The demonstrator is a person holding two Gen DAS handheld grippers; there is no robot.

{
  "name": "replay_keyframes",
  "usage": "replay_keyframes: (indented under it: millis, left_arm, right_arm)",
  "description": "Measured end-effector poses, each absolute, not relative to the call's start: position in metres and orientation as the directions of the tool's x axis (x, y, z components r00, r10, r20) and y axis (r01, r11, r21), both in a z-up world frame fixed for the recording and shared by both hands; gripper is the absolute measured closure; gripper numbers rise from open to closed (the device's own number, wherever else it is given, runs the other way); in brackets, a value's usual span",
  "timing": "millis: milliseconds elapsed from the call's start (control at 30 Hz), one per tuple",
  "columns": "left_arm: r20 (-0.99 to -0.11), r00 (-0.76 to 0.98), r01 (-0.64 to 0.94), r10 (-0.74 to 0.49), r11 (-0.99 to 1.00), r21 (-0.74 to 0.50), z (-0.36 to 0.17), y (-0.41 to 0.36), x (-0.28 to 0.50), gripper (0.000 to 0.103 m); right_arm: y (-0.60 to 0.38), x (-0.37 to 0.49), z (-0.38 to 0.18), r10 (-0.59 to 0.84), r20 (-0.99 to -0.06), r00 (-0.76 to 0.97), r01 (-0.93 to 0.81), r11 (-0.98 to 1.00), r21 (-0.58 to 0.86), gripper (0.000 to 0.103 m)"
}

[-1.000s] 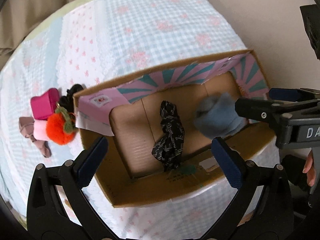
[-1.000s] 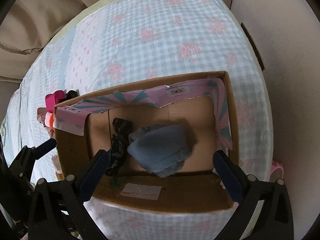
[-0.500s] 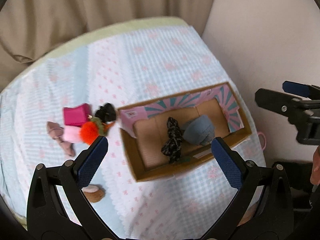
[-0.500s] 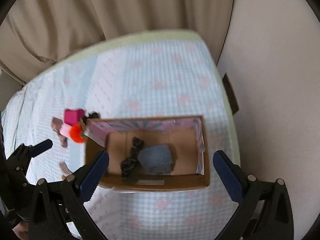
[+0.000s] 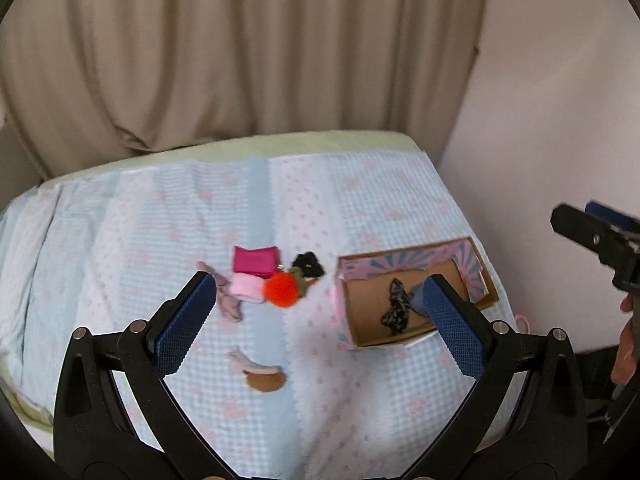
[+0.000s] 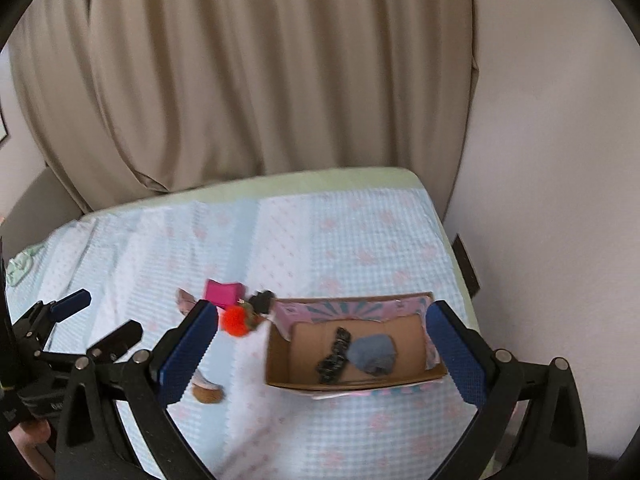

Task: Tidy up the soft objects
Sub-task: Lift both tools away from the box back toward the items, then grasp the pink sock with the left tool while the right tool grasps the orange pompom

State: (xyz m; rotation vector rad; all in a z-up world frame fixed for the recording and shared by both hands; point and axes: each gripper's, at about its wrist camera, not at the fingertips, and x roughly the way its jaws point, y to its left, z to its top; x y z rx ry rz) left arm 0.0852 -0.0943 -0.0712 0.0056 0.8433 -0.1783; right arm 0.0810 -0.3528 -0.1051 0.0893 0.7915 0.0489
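Both the left gripper (image 5: 320, 308) and right gripper (image 6: 322, 340) are held spread apart, empty; the cardboard box (image 6: 280, 364) is seen at 3 o'clock of the orange pompom (image 6: 236, 320).

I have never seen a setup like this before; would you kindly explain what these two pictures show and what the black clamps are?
There is no robot here. A person holds a two-finger gripper in each hand, and a fisheye camera on each looks forward along its blue-padded fingers. One picture comes from the left gripper, the other from the right gripper. Both are open and hold nothing.

Below is a bed with a checked cover. A cardboard box holds a black scrunchie and a blue-grey soft item. Outside it lie a magenta pouch, an orange pom-pom, other small soft pieces and a brown piece nearer the cameras.
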Motion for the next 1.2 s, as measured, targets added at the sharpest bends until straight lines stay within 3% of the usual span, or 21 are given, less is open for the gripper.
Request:
replay_keyframes:
  millis: [333,667,900,1200]
  left_arm:
    - [-0.718,0.688,0.067,-0.106,0.994,-0.083,-0.067,0.000,0.073,0.000]
    - [-0.728,0.679,0.053,-0.097,0.995,-0.084,-0.099,0.074,0.107,0.000]
    - [-0.748,0.652,0.075,-0.122,0.992,-0.097,-0.158,0.112,0.154,0.001]
    - [-0.779,0.605,0.102,-0.165,0.986,-0.129,-0.260,0.126,0.218,0.001]
  right_arm:
    - [-0.281,0.066,-0.099,0.119,-0.672,0.731,-0.047,0.991,0.124,0.000]
    - [-0.215,0.081,-0.126,0.129,-0.664,0.736,-0.002,0.982,0.189,0.000]
    - [-0.177,0.107,-0.168,0.121,-0.668,0.734,0.072,0.964,0.254,0.000]
    - [-0.145,0.159,-0.274,0.088,-0.705,0.704,0.209,0.923,0.324,0.000]
